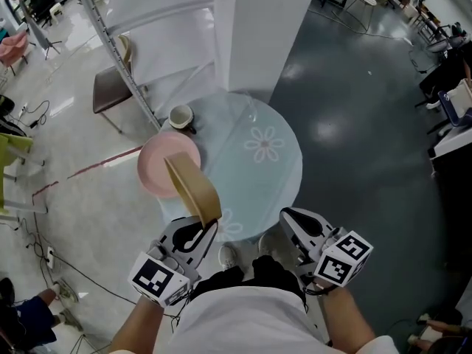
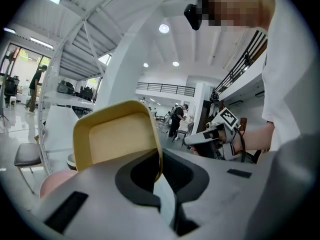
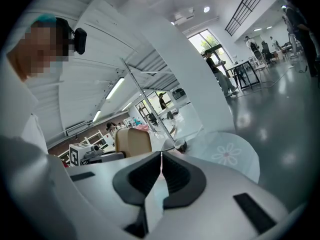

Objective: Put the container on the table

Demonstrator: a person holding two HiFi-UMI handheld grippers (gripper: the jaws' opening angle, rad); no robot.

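Pillar (image 1: 258,28), white and broad, stands at the far side of the round table (image 1: 280,175), and its top is cut off by the edge of the head view. The table is pale glass with flower prints, and its near rim is hidden behind the two grippers and the person's torso. To the left of the table stands a brown chair (image 1: 109,93), partly crossed by a slanted metal frame.

A pink plate (image 1: 153,169) lies on the table's left side, its near right part covered by the container (image 1: 193,186). The container is a tan, shallow, rounded-square tray, held tilted on edge over the plate and the table's near left rim. No view shows whether it touches the plate.

The left gripper (image 1: 203,231) has its jaws clenched on the container's lower wall. In the left gripper view that wall runs down into the gap between the dark jaw pads, and the container's bottom end is lost there. The right gripper (image 1: 291,220) hangs just off the table's near right edge, well apart from the container. Its jaws are pressed together with nothing between them.

A small cup (image 1: 181,116) stands at the table's far left, just beyond the plate. Its inside is too small to make out.
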